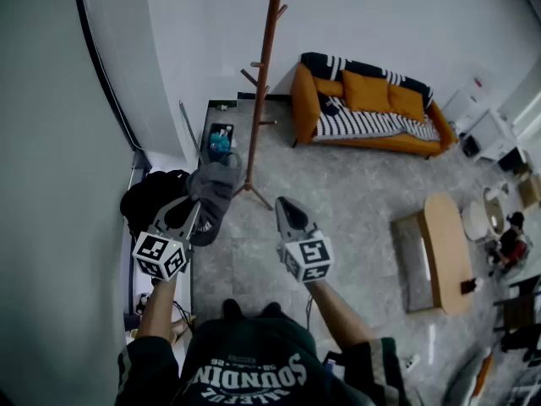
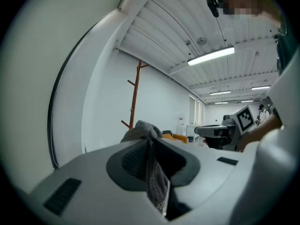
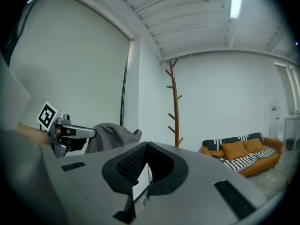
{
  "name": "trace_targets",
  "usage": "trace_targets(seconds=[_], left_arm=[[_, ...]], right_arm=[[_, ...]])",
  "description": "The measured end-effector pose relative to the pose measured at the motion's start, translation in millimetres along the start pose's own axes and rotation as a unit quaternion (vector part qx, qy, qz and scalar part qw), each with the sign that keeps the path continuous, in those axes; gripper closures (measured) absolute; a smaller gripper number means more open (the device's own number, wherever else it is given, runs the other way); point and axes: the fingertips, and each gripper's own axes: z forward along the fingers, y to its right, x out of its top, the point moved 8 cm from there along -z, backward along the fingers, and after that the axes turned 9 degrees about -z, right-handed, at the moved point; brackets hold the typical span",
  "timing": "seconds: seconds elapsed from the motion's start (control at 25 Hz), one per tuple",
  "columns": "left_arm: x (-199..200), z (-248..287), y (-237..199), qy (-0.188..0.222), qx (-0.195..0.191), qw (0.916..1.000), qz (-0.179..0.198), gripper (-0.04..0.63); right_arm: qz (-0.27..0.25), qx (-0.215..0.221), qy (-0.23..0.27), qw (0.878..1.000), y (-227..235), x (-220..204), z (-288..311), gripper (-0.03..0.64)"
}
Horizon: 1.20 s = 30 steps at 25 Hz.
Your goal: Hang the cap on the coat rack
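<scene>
Wall (image 1: 51,142) runs close along the left. Open grey stone-tile floor (image 1: 355,201) lies ahead and to the right. Coat rack (image 1: 265,74) stands ahead against the far wall: a thin red-brown wooden pole, upright, with short pegs slanting up and splayed legs. Orange sofa (image 1: 372,121) with a striped cover sits to its right, and the oval wooden coffee table (image 1: 446,252) is well apart further right. Black bag (image 1: 150,197) lies low by the left wall.

Left gripper (image 1: 193,216) is clamped on the cap (image 1: 215,189), with fabric pinched between the pads. The cap is soft grey cloth, slumped and rounded. It is held in the air left of the pole, apart from it and on no peg. Its long axis runs on from the jaws toward the rack; can't tell where the brim points.

Right gripper (image 1: 286,210) is alongside, jaws together with nothing between them.
</scene>
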Motion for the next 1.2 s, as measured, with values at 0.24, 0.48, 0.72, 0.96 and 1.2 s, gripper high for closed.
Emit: trace_targets(seconds=[0.24, 0.48, 0.72, 0.96, 1.2], left_arm=[[-8, 4, 1, -0.005, -0.009, 0.9999, 0.0, 0.543], [-6, 3, 2, -0.006, -0.015, 0.9999, -0.004, 0.543], [-1, 1, -4, -0.002, -0.02, 0.9998, -0.002, 0.543], [7, -2, -19, 0.003, -0.021, 0.9998, 0.001, 0.543], [19, -3, -30, 0.004, -0.022, 0.9997, 0.013, 0.543]], right_arm=[[0.0, 0.001, 0.01, 1.0, -8, 0, -2, 0.618], [-0.004, 0.012, 0.005, 1.0, -15, 0, 0, 0.618], [0.001, 0.011, 0.007, 1.0, -16, 5, 4, 0.618], [-0.005, 0.004, -0.007, 1.0, -19, 9, 14, 0.618], [-0.005, -0.002, -0.012, 1.0, -21, 14, 19, 0.618]])
